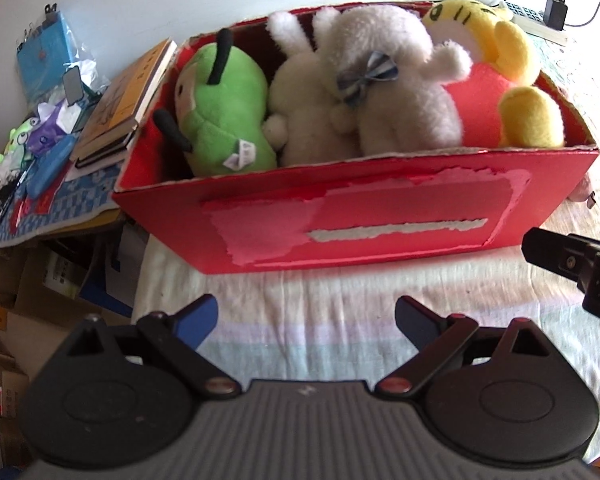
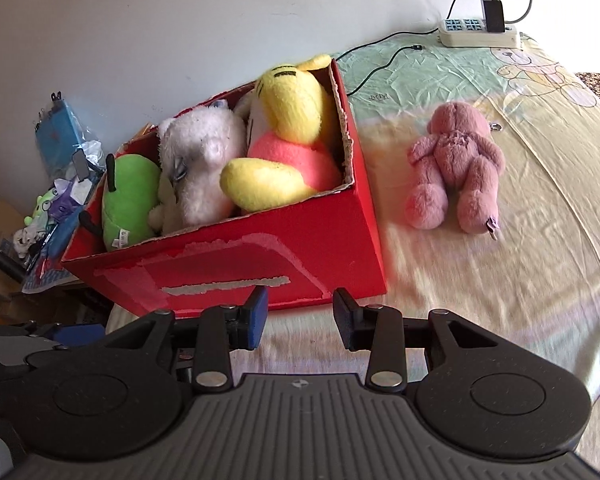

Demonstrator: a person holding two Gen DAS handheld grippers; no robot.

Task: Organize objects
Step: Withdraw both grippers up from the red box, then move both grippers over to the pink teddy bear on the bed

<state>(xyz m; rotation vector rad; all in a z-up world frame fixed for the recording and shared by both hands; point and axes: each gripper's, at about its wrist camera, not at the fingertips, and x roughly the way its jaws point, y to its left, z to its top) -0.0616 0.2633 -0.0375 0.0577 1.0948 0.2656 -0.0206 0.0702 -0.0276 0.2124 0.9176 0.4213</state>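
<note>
A red cardboard box [image 1: 352,216] stands on the bed [image 2: 520,264] and serves as the reference for everything noted here. Inside it, from its left end to its right, lie a green plush toy [image 1: 224,108], a white plush rabbit [image 1: 364,88] with a striped bow, and a yellow plush toy [image 1: 512,76] with a pink-red belly; all three are packed side by side and touching, with the yellow one rising above the rim at the right end. A pink plush bear [image 2: 456,168] lies outside the box, on the bed sheet to the right of its right-hand wall, face down and clear of the cardboard. The left gripper [image 1: 304,320] sits in front of the long front wall of the box, its fingers [image 1: 198,316] spread wide apart with only bedsheet between them. The right gripper [image 2: 300,320] is near the front right corner of the box, its fingers [image 2: 256,320] standing a modest gap apart and holding nothing; the pink bear lies well beyond them, up and to the right. Left of the box, a desk [image 1: 60,220] carries books [image 1: 128,100] and assorted clutter. Behind the box, to the right by the wall, a power strip [image 2: 480,34] with a charger plugged in rests on the bed.
</note>
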